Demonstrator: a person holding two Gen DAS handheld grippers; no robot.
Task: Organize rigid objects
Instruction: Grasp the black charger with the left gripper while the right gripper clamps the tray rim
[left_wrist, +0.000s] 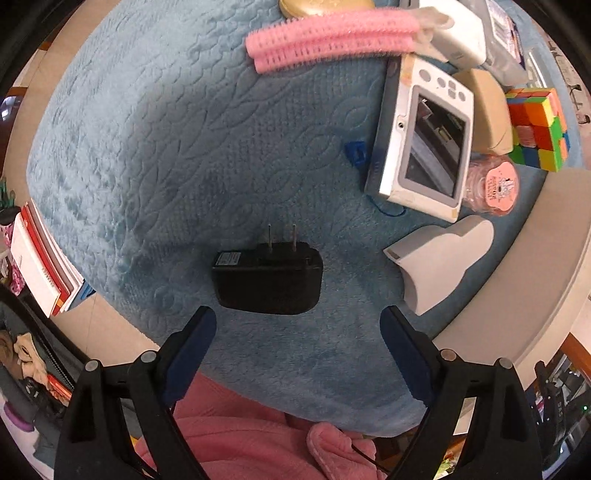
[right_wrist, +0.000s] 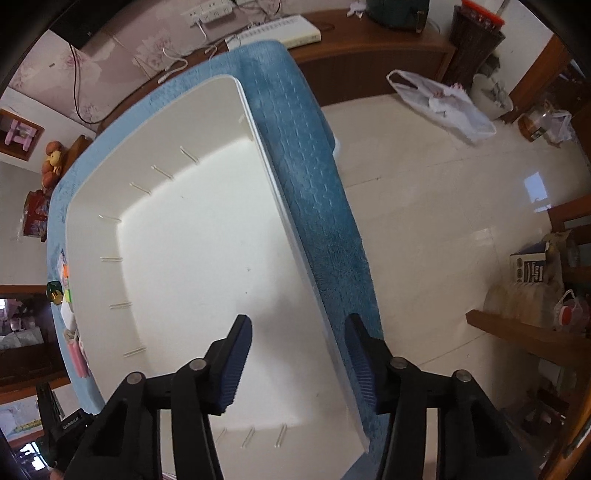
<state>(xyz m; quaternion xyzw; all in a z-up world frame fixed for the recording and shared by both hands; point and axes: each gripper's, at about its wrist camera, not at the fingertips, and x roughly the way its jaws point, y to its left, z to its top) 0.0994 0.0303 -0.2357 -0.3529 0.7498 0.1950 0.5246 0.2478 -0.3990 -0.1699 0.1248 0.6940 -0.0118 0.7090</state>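
A: How is the left gripper (left_wrist: 298, 322) set at this moment?

B: It is held with its jaws spread wide and nothing between them, pointed steeply down at the black plug adapter (left_wrist: 266, 277). The adapter is seen lying flat on the blue mat (left_wrist: 147, 147), prongs pointing away, just ahead of the fingertips and well apart from the clutter at the far right: the silver camera (left_wrist: 421, 140), the pink rollers (left_wrist: 332, 38), the cube (left_wrist: 537, 127).

A: And the right gripper (right_wrist: 298, 345)?

B: Its jaws are part-open and empty. The right-hand rim of the white bin (right_wrist: 207, 258) is straddled, one pad inside and one outside over the mat's edge, but no pad can be seen pressing on the wall (so a grip is not claimed). The bin appears empty.

A: What would be needed for the pickup to be done well?

B: The adapter should probably be approached squarely, so that its two short sides are met by the pads. The jaws should be lowered until the body is bracketed below its top edge, since the plush mat may give way. The prongs are best kept clear of the pads. Closing should be gentle and centred, lest the smooth casing be squeezed out sideways.
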